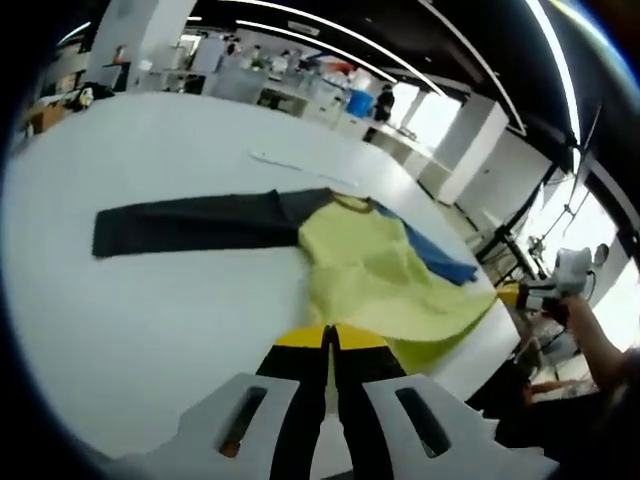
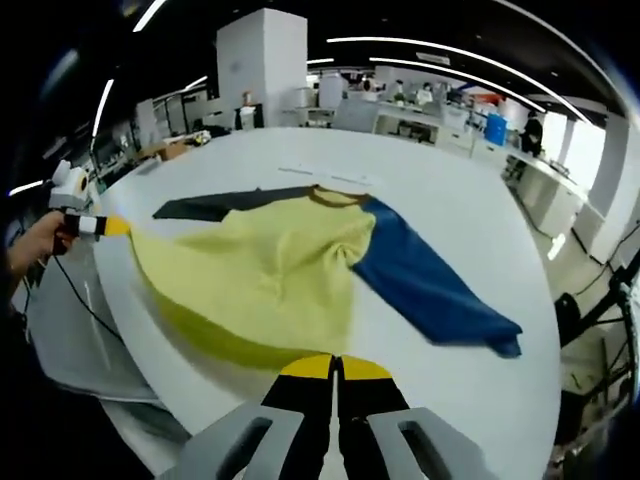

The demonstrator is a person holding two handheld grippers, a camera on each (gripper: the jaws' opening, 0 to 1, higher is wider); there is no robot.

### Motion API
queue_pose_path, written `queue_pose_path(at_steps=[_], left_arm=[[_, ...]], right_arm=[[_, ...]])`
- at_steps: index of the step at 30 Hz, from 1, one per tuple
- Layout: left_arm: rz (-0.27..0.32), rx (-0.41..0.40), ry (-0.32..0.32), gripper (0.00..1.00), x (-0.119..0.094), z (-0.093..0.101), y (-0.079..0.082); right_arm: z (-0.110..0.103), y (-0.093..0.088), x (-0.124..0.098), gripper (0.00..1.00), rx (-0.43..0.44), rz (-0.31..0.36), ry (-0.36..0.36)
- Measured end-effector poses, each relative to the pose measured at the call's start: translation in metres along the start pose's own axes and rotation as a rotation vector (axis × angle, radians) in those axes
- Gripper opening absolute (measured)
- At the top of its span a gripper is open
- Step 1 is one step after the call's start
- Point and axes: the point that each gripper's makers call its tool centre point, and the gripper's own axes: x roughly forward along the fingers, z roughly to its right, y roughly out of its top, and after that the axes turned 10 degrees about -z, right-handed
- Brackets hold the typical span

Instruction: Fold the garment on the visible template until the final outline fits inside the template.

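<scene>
Yellow-bodied, the garment [image 2: 280,270] lies spread on the white tabletop [image 2: 470,210], its dark sleeve [image 1: 190,222] stretched left and its blue sleeve [image 2: 430,290] right. At its left hem corner the left hand-held gripper [image 2: 112,226] grips the cloth, held by a hand [image 2: 35,245] off the table edge. At the near hem the right hand-held gripper [image 2: 335,365] has its jaws together on the fabric. Beyond is an open office hall with ceiling strip lights.

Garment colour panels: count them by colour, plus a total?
Yellow body: 1
Blue sleeve: 1
Dark grey sleeve: 1
Total: 3 panels on one garment, spread on the white table.
</scene>
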Motion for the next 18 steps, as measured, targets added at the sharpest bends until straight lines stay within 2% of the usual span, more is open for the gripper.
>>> queue_pose_path(at_steps=[5, 10, 18], left_arm=[[-0.026, 0.014, 0.011, 0.0, -0.002, -0.001, -0.011], [-0.051, 0.01, 0.016, 0.0, -0.002, -0.003, -0.024], [-0.141, 0.056, 0.064, 0.0, 0.001, -0.007, -0.06]], right_arm=[[-0.007, -0.01, -0.005, 0.0, -0.004, -0.013, 0.006], [-0.01, -0.027, 0.002, 0.0, 0.018, -0.052, 0.016], [-0.019, -0.058, 0.012, 0.0, 0.038, -0.142, 0.031]])
